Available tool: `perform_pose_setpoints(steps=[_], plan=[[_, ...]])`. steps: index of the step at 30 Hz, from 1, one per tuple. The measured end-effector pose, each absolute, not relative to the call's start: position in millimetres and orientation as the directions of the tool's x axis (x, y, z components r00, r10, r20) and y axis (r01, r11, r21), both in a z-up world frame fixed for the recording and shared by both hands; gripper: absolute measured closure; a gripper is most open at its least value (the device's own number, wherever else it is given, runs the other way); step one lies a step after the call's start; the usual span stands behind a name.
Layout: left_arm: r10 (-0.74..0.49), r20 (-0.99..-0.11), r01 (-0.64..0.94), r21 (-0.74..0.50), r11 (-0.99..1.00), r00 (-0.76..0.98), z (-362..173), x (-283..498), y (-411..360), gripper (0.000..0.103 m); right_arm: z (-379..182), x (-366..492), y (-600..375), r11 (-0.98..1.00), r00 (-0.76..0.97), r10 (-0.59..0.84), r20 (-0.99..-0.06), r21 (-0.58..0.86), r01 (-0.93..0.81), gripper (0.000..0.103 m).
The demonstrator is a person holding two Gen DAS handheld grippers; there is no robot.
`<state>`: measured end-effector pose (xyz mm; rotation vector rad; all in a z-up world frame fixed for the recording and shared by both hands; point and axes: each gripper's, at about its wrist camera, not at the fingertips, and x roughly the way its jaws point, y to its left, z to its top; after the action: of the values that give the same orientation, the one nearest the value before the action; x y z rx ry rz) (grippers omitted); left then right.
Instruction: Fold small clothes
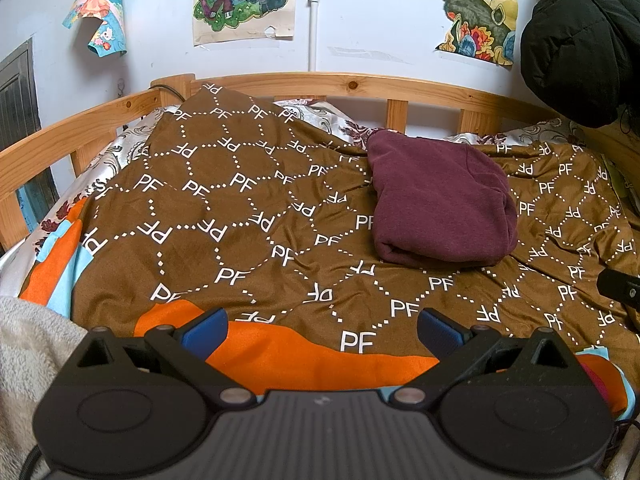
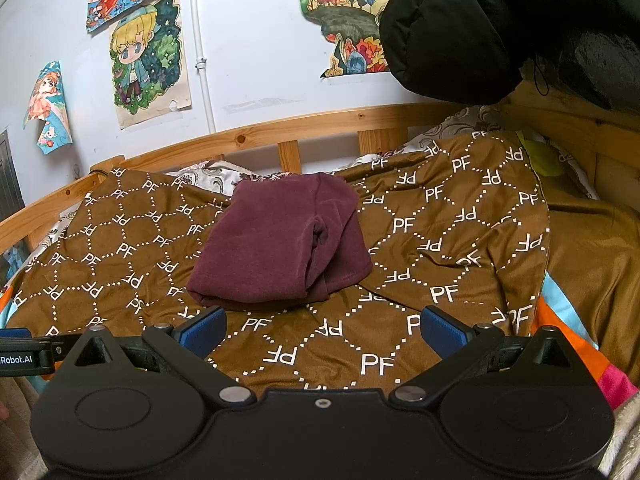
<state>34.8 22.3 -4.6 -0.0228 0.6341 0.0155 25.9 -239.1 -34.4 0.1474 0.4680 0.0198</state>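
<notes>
A folded maroon garment lies on a brown blanket with a white "PF" pattern, toward the back right of the bed. It also shows in the right wrist view, just beyond the fingers. My left gripper is open and empty, low over the front edge of the bed, left of and nearer than the garment. My right gripper is open and empty, just short of the garment's near edge. The right gripper's tip shows at the right edge of the left wrist view.
A wooden bed rail runs along the back and the left side. A black puffy jacket hangs at the upper right. An orange and light blue cloth lies under the blanket's front edge. A beige towel is at the left.
</notes>
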Motion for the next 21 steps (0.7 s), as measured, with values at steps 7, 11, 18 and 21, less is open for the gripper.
perform_pose_setpoints(steps=[7,11,18,21], plan=[[-0.006,-0.620,-0.014,-0.028,1.000,0.785,-6.5,37.4,23.4,0.001,-34.7,26.1,-238.8,0.989,0.892,0.053,-0.450,0.147,0.016,0.000],[-0.006,-0.632,-0.013,-0.025,1.000,0.775,-7.5,38.8,23.8,0.001,-34.5,26.5,-239.1,0.989,0.891,0.052,-0.450,0.147,0.017,0.000],[-0.015,-0.645,-0.011,-0.037,0.999,0.764,-6.5,39.9,25.3,0.001,-38.0,25.2,-237.0,0.989,0.888,0.049,-0.457,0.148,0.021,0.000],[-0.018,-0.650,-0.011,-0.039,0.999,0.760,-6.7,40.5,25.6,0.001,-37.1,25.5,-236.2,0.988,0.887,0.049,-0.460,0.150,0.023,0.000]])
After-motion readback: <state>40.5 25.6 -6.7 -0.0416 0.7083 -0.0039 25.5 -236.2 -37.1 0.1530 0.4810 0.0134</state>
